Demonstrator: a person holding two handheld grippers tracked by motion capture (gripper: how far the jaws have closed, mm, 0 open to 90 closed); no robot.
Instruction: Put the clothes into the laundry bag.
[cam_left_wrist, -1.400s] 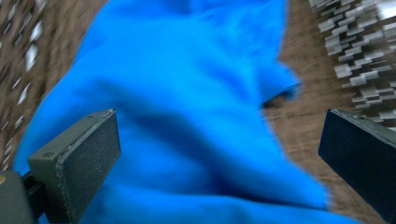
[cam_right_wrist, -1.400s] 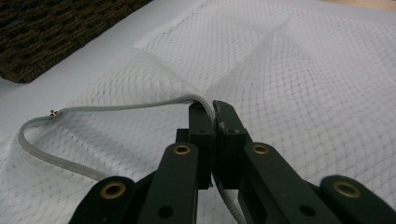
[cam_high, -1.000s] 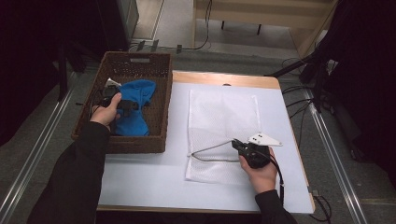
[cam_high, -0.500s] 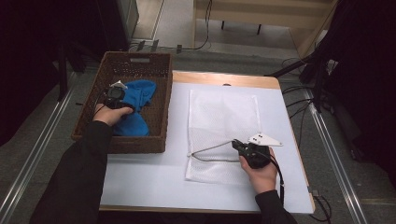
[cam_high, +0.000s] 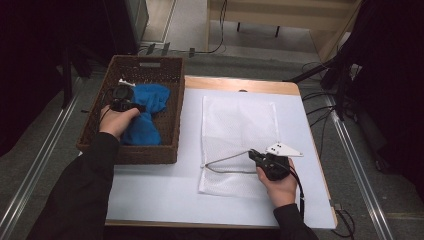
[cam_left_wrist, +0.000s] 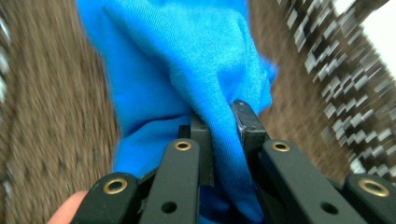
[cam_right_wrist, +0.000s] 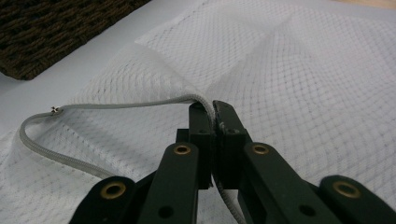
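Observation:
A blue cloth (cam_high: 146, 114) lies in the brown wicker basket (cam_high: 97, 131) at the table's left. My left gripper (cam_high: 136, 107) is shut on a fold of the blue cloth (cam_left_wrist: 187, 65), which bunches between the jaws. A white mesh bag (cam_high: 239, 125) lies flat on the white table. My right gripper (cam_high: 252, 154) is shut on the grey zipper edge (cam_right_wrist: 121, 105) of the mesh bag (cam_right_wrist: 289, 70) and holds its mouth lifted open, so the grey edge (cam_high: 225, 161) forms a triangular gap.
The basket's right wall (cam_high: 172, 125) stands between the cloth and the bag. A strip of wooden table edge (cam_high: 240, 84) runs along the back. Cables (cam_high: 325, 100) lie on the floor to the right. The basket's corner (cam_right_wrist: 46, 32) shows in the right gripper view.
My left gripper has shifted left and slightly back inside the basket, drawing the blue cloth with it. The right gripper has stayed put, holding the bag's edge.

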